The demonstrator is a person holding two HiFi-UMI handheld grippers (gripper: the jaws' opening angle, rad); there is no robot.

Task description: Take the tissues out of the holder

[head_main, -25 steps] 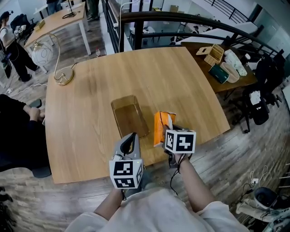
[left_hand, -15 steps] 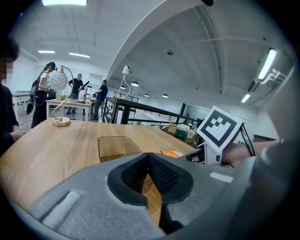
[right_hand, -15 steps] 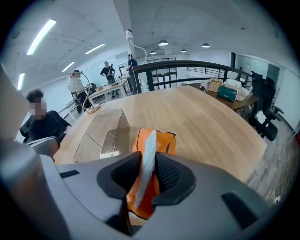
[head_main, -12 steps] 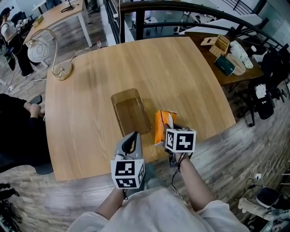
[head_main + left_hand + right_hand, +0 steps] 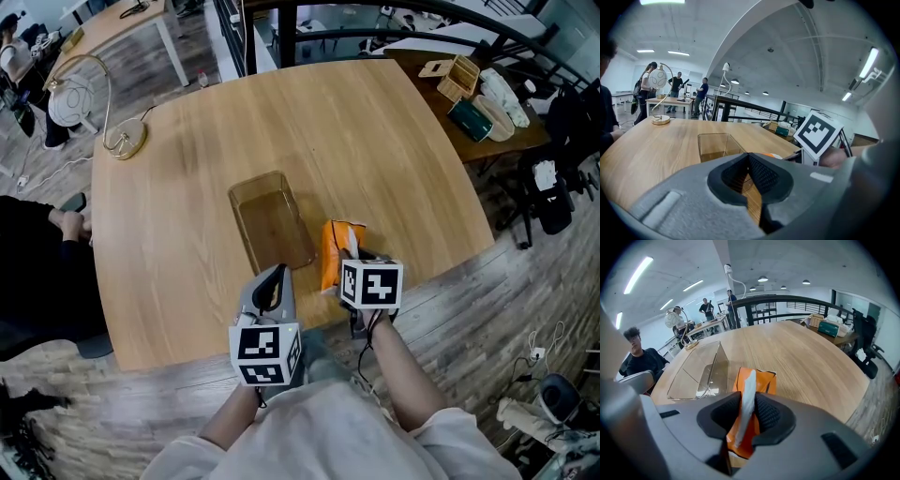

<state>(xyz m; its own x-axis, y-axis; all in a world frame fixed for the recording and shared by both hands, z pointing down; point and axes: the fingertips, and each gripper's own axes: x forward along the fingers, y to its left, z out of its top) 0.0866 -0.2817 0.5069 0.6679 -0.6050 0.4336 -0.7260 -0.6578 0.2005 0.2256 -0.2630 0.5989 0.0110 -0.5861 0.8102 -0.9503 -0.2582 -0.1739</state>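
My right gripper (image 5: 749,412) is clamped on the tissue pack (image 5: 758,380). Its pads squeeze the top of the orange wrapper, right where a white tissue (image 5: 748,392) pokes up between them. In the head view the pack stands on its end just ahead of that gripper (image 5: 353,262), beside the holder (image 5: 272,225) and outside it. I can't tell whether its lower edge touches the table (image 5: 187,178) or hangs just above it.

I judge the pack to be light and soft: thin plastic film over a stack of paper, so it will give under the pads rather than resist. The film looks slick, and a pinch on the loose tissue alone could tear it or pull one sheet free. The better hold is across the body of the wrapper, film and stack together, with gentle pressure. It is not fragile, only easy to crumple.

The holder is a clear, stiff, open-topped box, and I see nothing in it. It looks light enough to slide if bumped.

My left gripper (image 5: 749,164) has its jaws together with nothing between them, and it hovers near the table's near edge, close to the holder's end.
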